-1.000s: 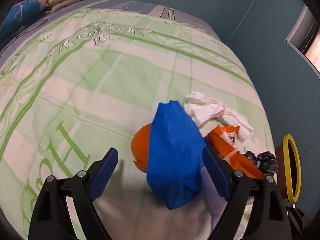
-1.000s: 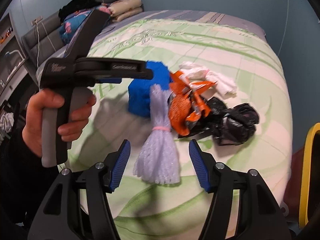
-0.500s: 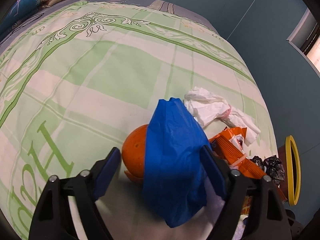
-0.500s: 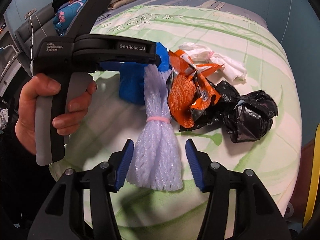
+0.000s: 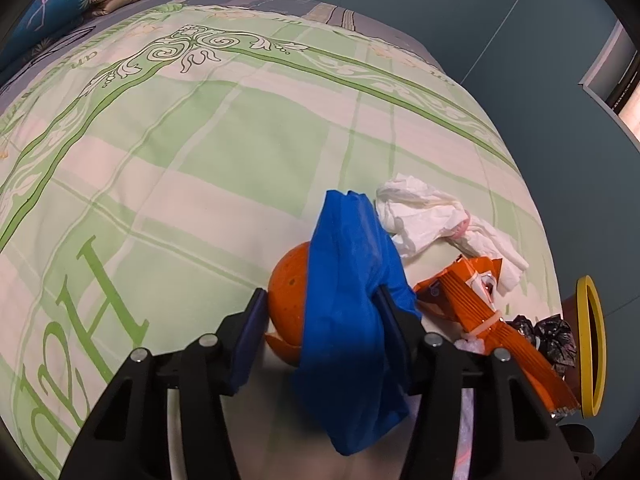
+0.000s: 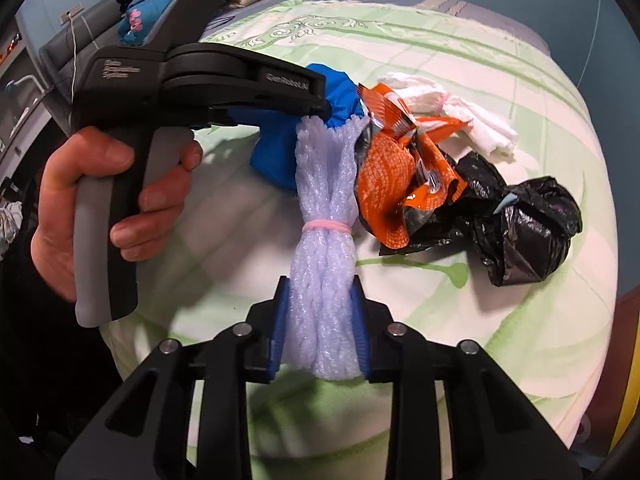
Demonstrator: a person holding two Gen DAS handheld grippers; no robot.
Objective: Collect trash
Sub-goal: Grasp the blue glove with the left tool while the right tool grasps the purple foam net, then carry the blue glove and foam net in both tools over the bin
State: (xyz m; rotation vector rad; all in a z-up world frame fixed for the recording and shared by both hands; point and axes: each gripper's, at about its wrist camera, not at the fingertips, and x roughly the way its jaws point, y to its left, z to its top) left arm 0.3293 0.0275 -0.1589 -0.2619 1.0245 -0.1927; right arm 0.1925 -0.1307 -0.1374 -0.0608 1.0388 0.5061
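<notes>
On the green-checked bedspread (image 5: 200,168), I had both claws down among the trash at once. My right gripper (image 6: 320,328) had just been closing, and its blue pads were pressed against the near end of the pale foam netting bundle (image 6: 324,240), which bulged slightly between them: a firm grip, low on the bundle, below its pink rubber band (image 6: 328,226), so the tied end would not slip apart. My left gripper (image 5: 320,328) had likewise been narrowing around the blue plastic bag (image 5: 348,320) and the orange peel (image 5: 288,300) lying partly under it. The left pad looked to be touching the peel and the right pad pushed into the bag's fold, so I judged it clamped on both together, taking two pieces in one go.

The rest of the litter lay close by on the bed: an orange snack wrapper (image 6: 400,168), a crumpled black bag (image 6: 528,232) and a wad of white tissue (image 5: 432,220), all bunched near the bed's edge. A yellow-rimmed bin (image 5: 590,344) stood just beyond that edge, which likely explains why the pile sat there. My hand (image 6: 88,208) gripped the left tool's handle.
</notes>
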